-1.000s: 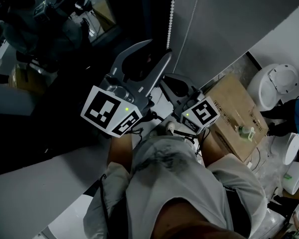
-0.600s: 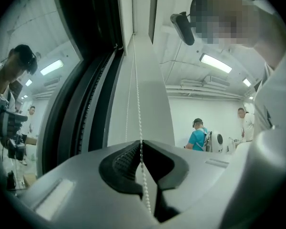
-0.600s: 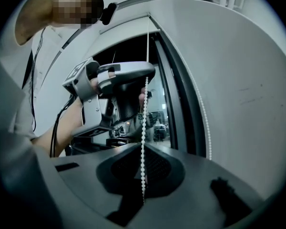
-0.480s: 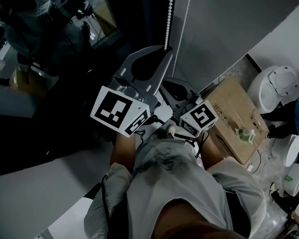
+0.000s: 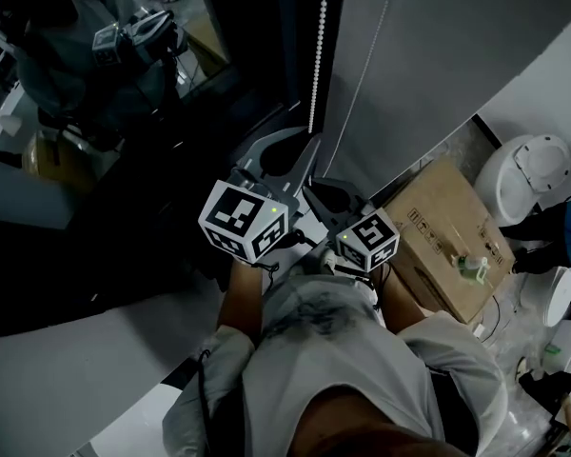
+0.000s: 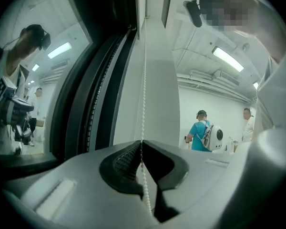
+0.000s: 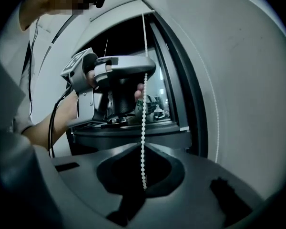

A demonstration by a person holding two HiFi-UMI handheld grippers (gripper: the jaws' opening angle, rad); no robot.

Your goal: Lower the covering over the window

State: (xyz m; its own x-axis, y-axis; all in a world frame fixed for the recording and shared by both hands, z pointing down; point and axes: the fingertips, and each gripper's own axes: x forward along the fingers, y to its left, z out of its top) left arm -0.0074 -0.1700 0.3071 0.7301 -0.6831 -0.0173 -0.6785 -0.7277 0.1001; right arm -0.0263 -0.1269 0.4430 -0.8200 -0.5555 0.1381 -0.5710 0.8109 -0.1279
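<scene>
The dark window pane (image 5: pixel 114 74) shows bare left of the grey blind (image 5: pixel 438 55). I cannot make out the blind's lower edge, so I judge the lowering barely begun, with nearly all the drop left. The left gripper (image 6: pixel 142 142) has just been closing its jaws, which pinch the bead chain (image 5: pixel 316 55) beside the window frame. The right gripper (image 7: pixel 143 146) has its jaws shut on the same chain below it.

L gripper (image 5: pixel 310 143) jaws just closed on bead chain (image 5: pixel 315 65) at 12 o'clock; R gripper (image 5: pixel 322 190) close beside. Cardboard box (image 5: pixel 447 241) at 3 o'clock, below grey blind (image 5: pixel 438 55).
</scene>
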